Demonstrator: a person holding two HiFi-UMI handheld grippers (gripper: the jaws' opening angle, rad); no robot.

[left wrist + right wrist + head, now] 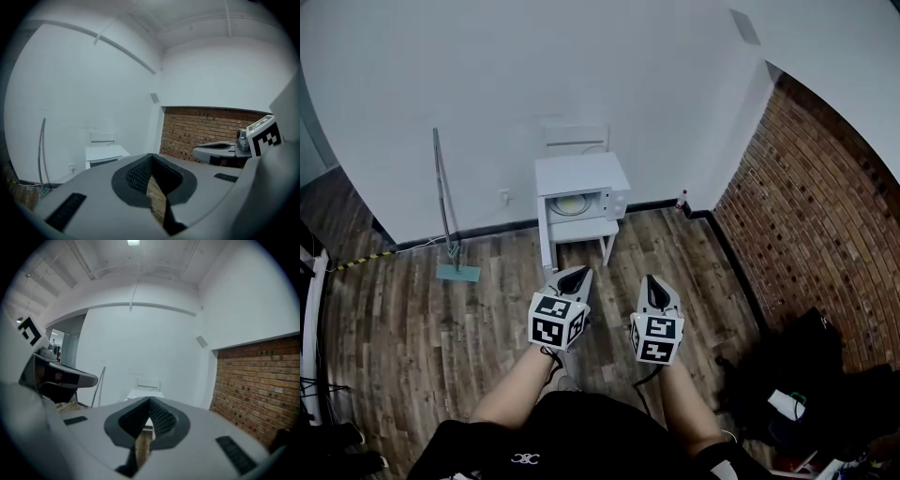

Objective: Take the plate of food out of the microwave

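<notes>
The left gripper and right gripper are hovering side by side, jaws pressed together and empty. The plate is sitting well ahead of them, inside the microwave on the white table.

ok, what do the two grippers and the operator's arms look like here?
The left gripper and right gripper are matte grey wedge-shaped shells tapering to a point, black ribbed pads set in a dark recess. Each carries a cube with black-and-white square markers. Bare forearms, no sleeves; black clothing with a small white logo.
</notes>
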